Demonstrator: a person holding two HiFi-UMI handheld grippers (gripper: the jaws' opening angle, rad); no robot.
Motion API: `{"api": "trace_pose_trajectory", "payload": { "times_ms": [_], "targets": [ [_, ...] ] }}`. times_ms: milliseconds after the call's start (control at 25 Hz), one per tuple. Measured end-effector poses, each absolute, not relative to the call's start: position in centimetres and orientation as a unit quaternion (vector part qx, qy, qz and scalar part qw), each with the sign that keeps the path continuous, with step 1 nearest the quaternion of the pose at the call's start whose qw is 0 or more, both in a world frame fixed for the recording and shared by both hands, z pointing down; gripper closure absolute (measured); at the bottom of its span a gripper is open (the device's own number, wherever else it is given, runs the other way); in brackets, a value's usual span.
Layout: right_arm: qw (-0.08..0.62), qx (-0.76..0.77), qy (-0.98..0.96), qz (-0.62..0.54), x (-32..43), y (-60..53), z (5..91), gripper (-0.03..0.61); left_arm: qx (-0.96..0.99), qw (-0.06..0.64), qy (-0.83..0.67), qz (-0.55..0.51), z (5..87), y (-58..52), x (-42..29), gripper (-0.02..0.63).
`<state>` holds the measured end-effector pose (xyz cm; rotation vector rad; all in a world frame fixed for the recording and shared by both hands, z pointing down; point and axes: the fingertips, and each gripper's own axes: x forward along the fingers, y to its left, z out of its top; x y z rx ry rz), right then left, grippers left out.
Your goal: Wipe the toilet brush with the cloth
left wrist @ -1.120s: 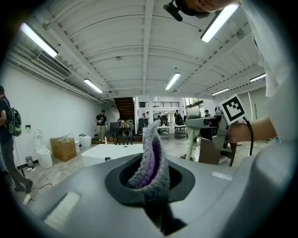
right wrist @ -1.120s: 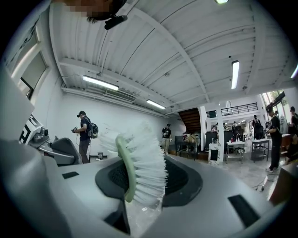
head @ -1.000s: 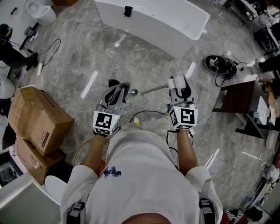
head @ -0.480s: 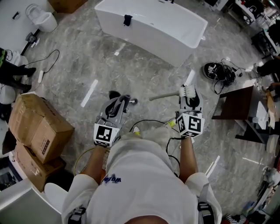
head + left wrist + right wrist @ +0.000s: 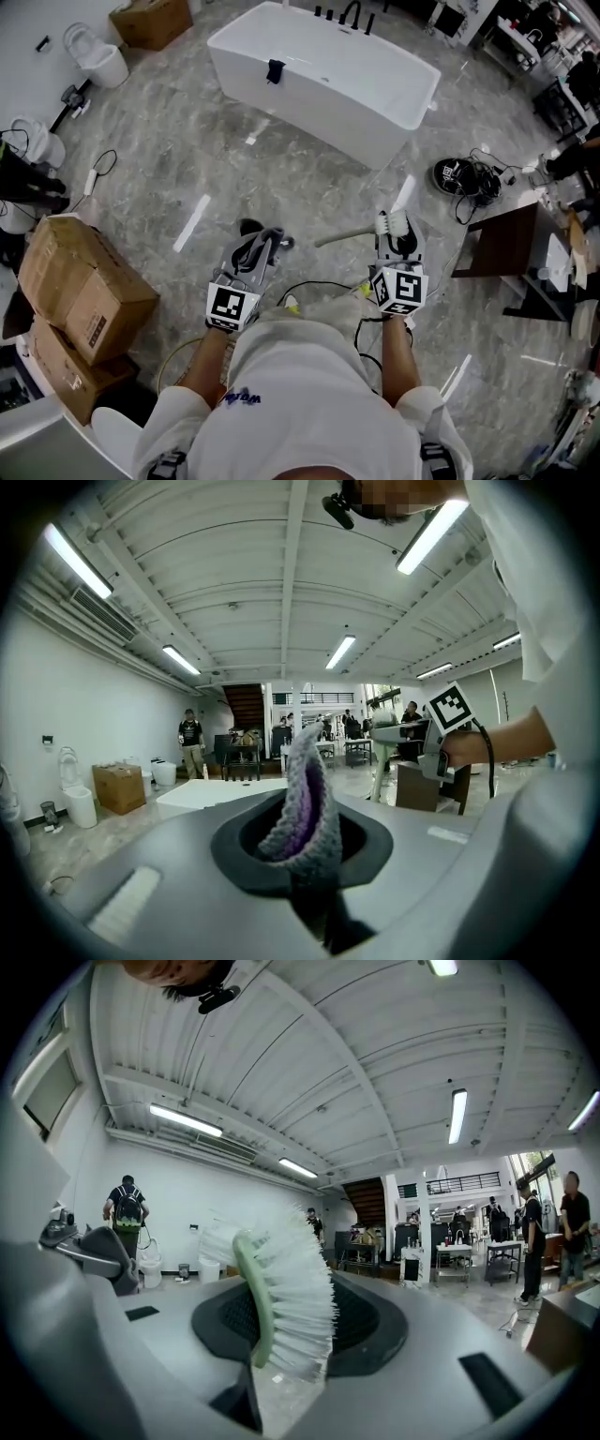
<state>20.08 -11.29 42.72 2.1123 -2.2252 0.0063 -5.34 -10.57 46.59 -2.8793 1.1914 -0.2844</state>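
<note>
So the gap has opened up over the last second: the toilet brush (image 5: 389, 223), clamped by its bristle head in the right gripper (image 5: 396, 236), had its handle tip right by the left gripper (image 5: 264, 240) and now sits clear of it, off toward 3 o'clock. The left jaws are pinched on the grey-purple cloth (image 5: 302, 799), which isn't touching the brush, so I'd guess no wiping is happening yet. Readable writing? Nope. The blue shirt print (image 5: 241, 397) and the label on the cardboard box (image 5: 80, 281) at 9 o'clock are too small.

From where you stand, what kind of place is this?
Probably an open workshop or lab hall, not a home bathroom: a freestanding bathtub and a toilet stand on bare floor, with cardboard boxes nearby.
</note>
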Motion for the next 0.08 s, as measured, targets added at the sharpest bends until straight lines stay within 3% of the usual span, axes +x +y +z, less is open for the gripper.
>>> {"api": "trace_pose_trajectory", "payload": {
  "times_ms": [80],
  "targets": [
    [0.036,0.683,-0.730,0.002,19.39,-11.46,42.69,0.414,-0.922,0.008,0.377,-0.090,46.50,-10.45,-4.97,0.578]
  ]
}}
